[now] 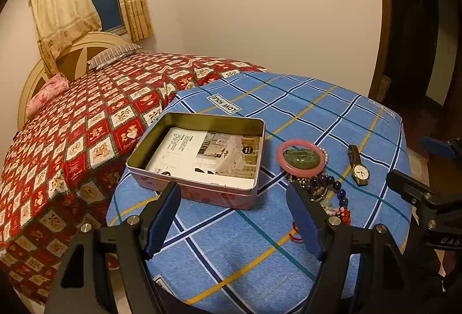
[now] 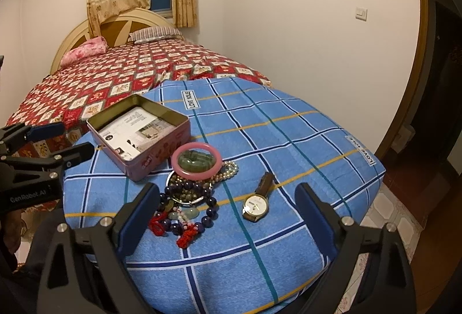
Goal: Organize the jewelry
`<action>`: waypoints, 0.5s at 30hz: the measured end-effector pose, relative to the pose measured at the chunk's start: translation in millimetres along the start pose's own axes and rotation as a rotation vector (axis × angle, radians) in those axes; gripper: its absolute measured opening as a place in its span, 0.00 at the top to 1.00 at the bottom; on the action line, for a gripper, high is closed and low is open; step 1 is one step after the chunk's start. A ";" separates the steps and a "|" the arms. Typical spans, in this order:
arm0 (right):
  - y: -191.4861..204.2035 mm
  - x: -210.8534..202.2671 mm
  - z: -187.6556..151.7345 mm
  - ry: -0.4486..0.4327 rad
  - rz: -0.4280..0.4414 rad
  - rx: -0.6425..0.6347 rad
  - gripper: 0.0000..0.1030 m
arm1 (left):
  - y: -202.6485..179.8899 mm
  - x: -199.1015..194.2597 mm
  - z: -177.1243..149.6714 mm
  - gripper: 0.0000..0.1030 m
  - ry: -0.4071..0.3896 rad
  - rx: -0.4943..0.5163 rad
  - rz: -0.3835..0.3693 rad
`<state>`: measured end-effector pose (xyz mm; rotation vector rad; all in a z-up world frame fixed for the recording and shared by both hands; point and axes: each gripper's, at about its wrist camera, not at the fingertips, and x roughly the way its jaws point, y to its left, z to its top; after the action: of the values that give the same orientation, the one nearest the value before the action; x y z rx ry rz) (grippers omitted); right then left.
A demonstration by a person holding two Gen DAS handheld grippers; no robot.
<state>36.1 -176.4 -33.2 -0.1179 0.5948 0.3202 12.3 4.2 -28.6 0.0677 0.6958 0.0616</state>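
**Both jaws spread, nothing held; jewelry lying beside the open tin**

The jaws of the left gripper (image 1: pixel 232 223) are standing spread wide with nothing between them, hovering over the near edge of the counter (image 1: pixel 332 111), which is wearing a blue checked cloth. The jaws of the right gripper (image 2: pixel 228 223) are likewise standing spread and empty, pointing down toward the jewelry and touching none of it.

The tin box (image 1: pixel 199 161) is sitting open on the left part of the counter, with a printed leaflet (image 1: pixel 208 153) lying flat inside it. Just right of the box, the pink bangle (image 1: pixel 300 156) is resting on top of the jewelry pile, ringing a green bracelet (image 1: pixel 300 155). Beneath and nearer, dark purple beads (image 2: pixel 187 189) are lying tangled with a pearl strand (image 2: pixel 229 168) and red knotted cords (image 2: pixel 186 239); the exact count of pieces in the pile cannot be told.

The wristwatch (image 2: pixel 257 202) is lying face up, apart from the pile, to its right, its brown strap pointing toward the far side.

Beyond the counter, a bed (image 1: pixel 86 123) with a red patterned cover is filling the far left.
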 end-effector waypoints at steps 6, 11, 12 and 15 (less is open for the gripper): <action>-8.0 18.9 -16.3 0.068 -0.001 -0.004 0.17 | -10.1 21.6 -14.8 0.27 0.036 0.027 -0.060; -17.8 32.3 -31.8 0.117 -0.014 -0.016 0.17 | -26.6 35.4 -20.3 0.32 0.065 0.068 -0.120; -19.2 33.7 -33.0 0.124 -0.014 -0.016 0.17 | -30.2 38.6 -21.0 0.36 0.077 0.076 -0.140; -22.1 35.6 -36.0 0.135 -0.007 -0.011 0.17 | -41.1 47.2 -24.3 0.39 0.115 0.104 -0.181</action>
<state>52.0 -195.1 -82.7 -0.1525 0.7263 0.3107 34.2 -32.0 -80.8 0.1010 0.8171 -0.1453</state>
